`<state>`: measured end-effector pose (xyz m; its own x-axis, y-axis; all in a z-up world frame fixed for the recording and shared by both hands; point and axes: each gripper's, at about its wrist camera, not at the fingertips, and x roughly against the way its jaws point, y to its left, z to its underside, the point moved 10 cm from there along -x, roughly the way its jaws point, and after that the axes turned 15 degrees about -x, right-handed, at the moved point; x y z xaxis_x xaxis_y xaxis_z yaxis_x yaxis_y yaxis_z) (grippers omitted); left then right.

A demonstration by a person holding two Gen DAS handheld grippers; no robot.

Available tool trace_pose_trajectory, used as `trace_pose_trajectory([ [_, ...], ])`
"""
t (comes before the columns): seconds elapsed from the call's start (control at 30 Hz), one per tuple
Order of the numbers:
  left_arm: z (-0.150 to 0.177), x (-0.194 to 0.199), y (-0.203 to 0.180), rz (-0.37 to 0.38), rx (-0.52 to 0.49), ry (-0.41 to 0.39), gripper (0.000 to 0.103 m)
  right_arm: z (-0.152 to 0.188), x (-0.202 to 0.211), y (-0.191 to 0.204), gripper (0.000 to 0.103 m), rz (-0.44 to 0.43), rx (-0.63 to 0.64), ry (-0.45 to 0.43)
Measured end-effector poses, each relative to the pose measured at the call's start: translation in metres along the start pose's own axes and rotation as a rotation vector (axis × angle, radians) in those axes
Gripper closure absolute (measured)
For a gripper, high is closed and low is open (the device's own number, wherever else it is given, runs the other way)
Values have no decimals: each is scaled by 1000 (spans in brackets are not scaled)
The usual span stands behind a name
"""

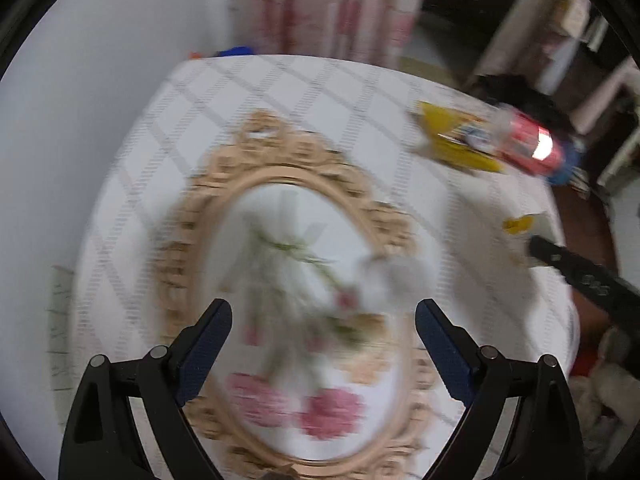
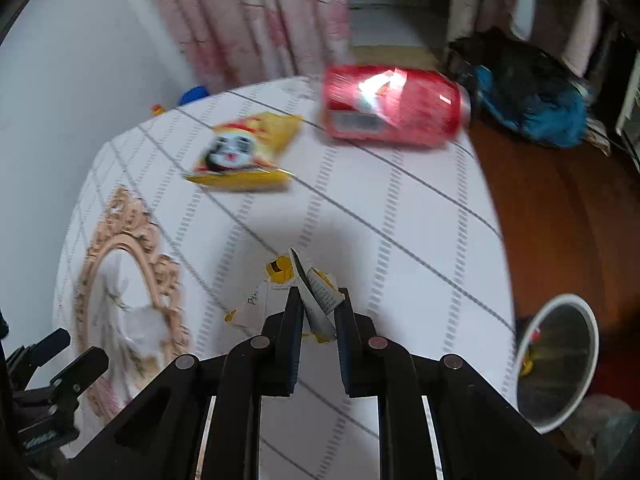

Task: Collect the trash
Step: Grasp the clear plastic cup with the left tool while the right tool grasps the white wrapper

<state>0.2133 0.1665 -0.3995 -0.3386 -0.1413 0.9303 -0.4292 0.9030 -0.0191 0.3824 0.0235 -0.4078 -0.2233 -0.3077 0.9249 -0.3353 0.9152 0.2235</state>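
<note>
Closest in the right wrist view, the right gripper (image 2: 318,312) has its two fingers drawn close on a torn piece of white and yellow paper (image 2: 316,300), which stands up between the pads while more of the same scrap lies on the tablecloth (image 2: 400,240) just in front and to the left. The cloth is white with a grey diamond check. Off the table edge to the right, low on the floor, stands a round bin (image 2: 556,364) with a white rim and some scraps inside. The left gripper (image 1: 322,344) hangs with its fingers spread wide apart and nothing between them, above an oval tray (image 1: 208,184) with a carved beige rim and a pink flower pattern; the picture here is blurred, but a crumpled white tissue (image 1: 394,276) lies on the tray just ahead of the right-hand finger. In the right wrist view the same tray sits at the left side of the table. Further out on the cloth lies a yellow snack wrapper (image 2: 244,152) with a cartoon face, and beyond it to the right, near the far edge, a red drink can (image 2: 392,106) on its side. Behind the table hang pink patterned curtains (image 2: 248,16), and a blue and black bundle (image 2: 532,100) lies on the brown floor.
</note>
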Motion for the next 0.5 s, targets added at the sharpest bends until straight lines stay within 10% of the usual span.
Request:
trace_pose_trajectory([
  [0.33,-18,-43,-36,56,-64,46,11,1,-4,-31,87,17,-46,24],
  [0.43,-22,-45,-35,51,-67,25,66,0,-1,-30,87,8,-45,20],
  [0.5,-22,-41,-36,53,-70,11,64,0,1,-27,87,1,-40,17],
])
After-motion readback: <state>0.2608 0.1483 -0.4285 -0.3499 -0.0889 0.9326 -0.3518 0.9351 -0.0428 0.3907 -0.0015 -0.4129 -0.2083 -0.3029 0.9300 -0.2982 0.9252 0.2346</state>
